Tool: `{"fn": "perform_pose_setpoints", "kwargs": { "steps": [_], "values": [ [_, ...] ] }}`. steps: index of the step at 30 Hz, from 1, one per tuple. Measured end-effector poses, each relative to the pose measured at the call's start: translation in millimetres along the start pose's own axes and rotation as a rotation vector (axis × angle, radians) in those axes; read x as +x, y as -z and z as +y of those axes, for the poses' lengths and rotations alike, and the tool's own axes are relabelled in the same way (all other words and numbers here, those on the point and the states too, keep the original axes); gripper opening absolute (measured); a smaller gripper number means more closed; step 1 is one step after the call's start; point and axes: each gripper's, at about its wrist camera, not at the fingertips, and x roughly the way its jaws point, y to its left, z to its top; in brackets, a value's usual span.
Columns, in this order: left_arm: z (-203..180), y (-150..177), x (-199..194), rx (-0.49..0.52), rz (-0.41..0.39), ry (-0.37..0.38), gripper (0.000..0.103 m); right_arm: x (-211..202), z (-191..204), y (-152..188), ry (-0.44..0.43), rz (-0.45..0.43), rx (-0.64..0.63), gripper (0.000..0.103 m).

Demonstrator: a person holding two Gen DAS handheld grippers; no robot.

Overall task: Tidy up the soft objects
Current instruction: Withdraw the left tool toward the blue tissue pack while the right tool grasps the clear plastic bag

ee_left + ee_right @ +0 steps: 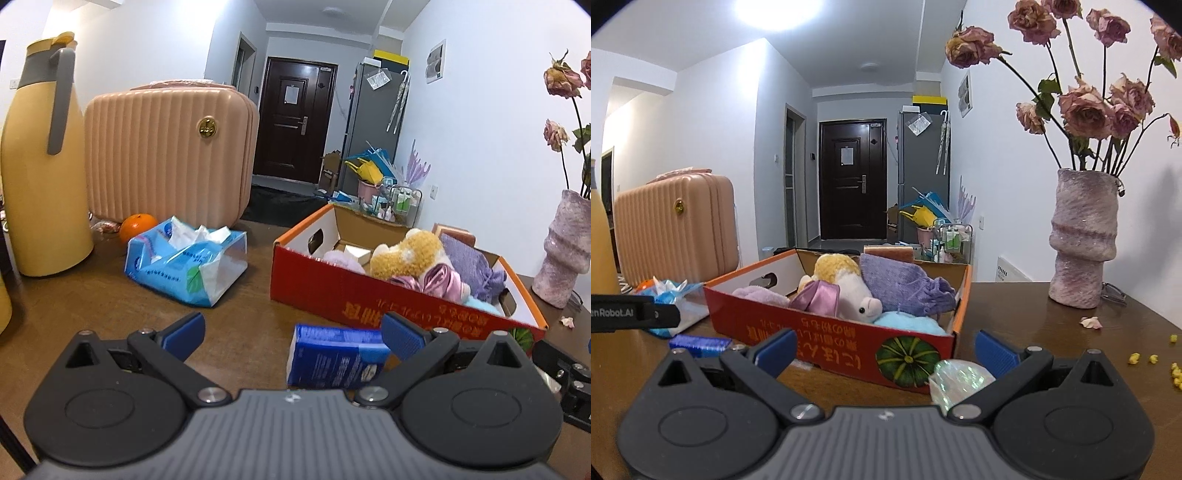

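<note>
Both pairs of blue pads spread wide and gripping nothing, the left gripper [291, 332] hovers over a blue tissue pack [334, 356] at lower centre, the right gripper [884, 349] faces the red cardboard box [827, 332] mid-frame, plush toy [849, 291] and purple cloth [897, 286] piled inside.

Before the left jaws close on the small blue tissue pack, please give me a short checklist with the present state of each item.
1. Left gripper jaws open: ok.
2. Small blue tissue pack centred between the jaws: not ok, it sits toward the right finger.
3. Right gripper holding nothing: ok.
4. Room for the pack in the red cardboard box: cannot tell.
5. Pack free of the box wall: cannot tell.
</note>
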Motion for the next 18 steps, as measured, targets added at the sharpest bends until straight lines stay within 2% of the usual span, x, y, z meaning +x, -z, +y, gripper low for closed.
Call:
{"fn": "perform_pose_setpoints", "kwargs": {
  "steps": [10, 18],
  "values": [
    [9.4, 21.1, -18.9, -0.005, 0.045, -0.015, 0.103, -27.1, -19.8, 19.8, 0.034, 0.038, -0.011, 0.103],
    [12.9, 25.4, -17.2, -0.012, 0.084, 0.013, 0.103, -27.1, -36.6, 25.8, 0.06, 0.082, 0.033, 0.103]
  ]
}}
